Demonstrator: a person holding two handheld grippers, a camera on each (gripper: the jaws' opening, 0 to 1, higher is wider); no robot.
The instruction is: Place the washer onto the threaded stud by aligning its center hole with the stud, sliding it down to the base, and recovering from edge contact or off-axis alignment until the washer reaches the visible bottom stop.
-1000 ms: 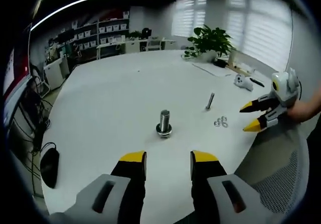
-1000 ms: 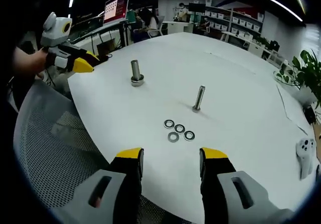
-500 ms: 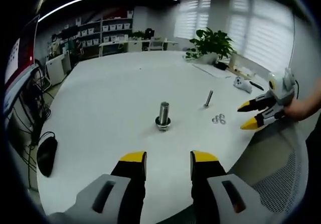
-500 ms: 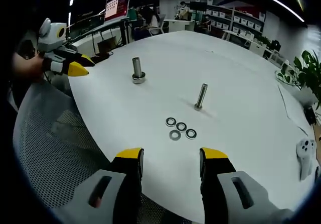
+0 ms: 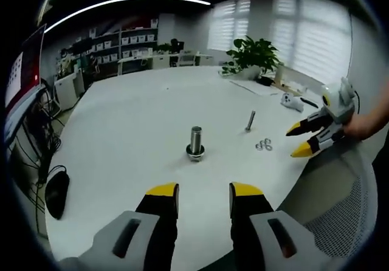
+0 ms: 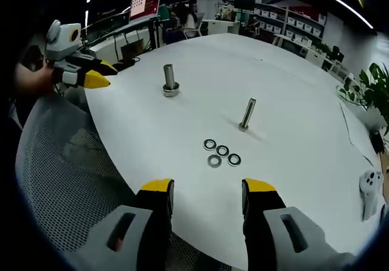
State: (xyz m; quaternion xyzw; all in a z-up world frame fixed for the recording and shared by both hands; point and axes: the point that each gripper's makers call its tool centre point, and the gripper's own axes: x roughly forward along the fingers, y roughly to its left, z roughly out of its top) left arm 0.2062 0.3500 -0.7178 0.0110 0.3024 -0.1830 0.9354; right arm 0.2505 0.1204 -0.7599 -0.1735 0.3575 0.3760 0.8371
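A thick threaded stud (image 5: pixel 195 144) (image 6: pixel 169 80) stands upright on the white table with a washer at its base. A thinner stud (image 5: pixel 250 121) (image 6: pixel 247 114) stands further on. Several loose washers (image 5: pixel 264 144) (image 6: pixel 221 155) lie flat in a cluster beside it. My left gripper (image 5: pixel 201 192) is open and empty, back from the thick stud. My right gripper (image 6: pixel 206 189) is open and empty over the table edge, short of the washers. In the left gripper view the right gripper (image 5: pixel 302 138) comes in from the right; in the right gripper view the left gripper (image 6: pixel 97 74) comes in from the left.
A mesh chair (image 6: pixel 67 180) (image 5: pixel 340 222) sits below the table's near edge. A white game controller (image 6: pixel 369 189) (image 5: pixel 292 101), papers and a potted plant (image 5: pixel 252 52) are at the table's far side. A black mouse (image 5: pixel 56 193) lies near the left rim. Desks and shelves stand behind.
Both cameras have drawn back slightly from the table, so the studs and washers look a little smaller and shifted. Both grippers stay open. Nothing on the table has moved.
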